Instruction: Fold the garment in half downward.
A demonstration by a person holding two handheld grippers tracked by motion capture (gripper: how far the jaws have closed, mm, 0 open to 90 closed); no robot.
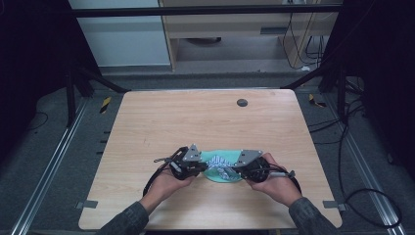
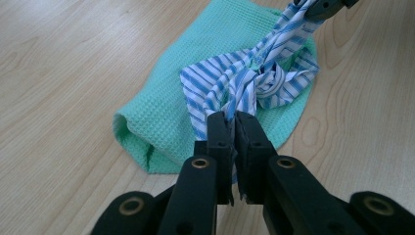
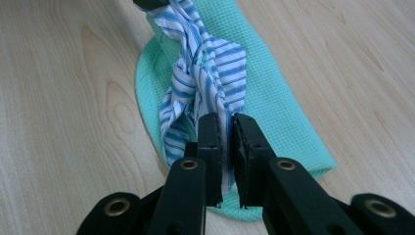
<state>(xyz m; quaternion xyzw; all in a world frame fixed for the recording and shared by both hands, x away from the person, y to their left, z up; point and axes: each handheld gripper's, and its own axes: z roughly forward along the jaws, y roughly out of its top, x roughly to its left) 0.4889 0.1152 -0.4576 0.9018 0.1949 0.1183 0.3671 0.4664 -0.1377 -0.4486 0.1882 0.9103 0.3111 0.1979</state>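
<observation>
While both tongs grip it, the blue-and-white striped cloth strip (image 2: 244, 83), knotted at its middle, stretches between them above a folded mint-green waffle-weave towel (image 2: 166, 117) on the pale wooden worktop (image 1: 161, 122). The left tongs (image 2: 234, 122) clamp one end, the right tongs (image 3: 226, 125) the other. It looks light, soft and limp; the tails are the best hold. Its long axis runs from tongs to tongs.

striped cloth (image 2: 235, 83) | blue-white, knotted, stretched taut | lies over green waffle cloth (image 2: 161, 112), front table centre
</observation>
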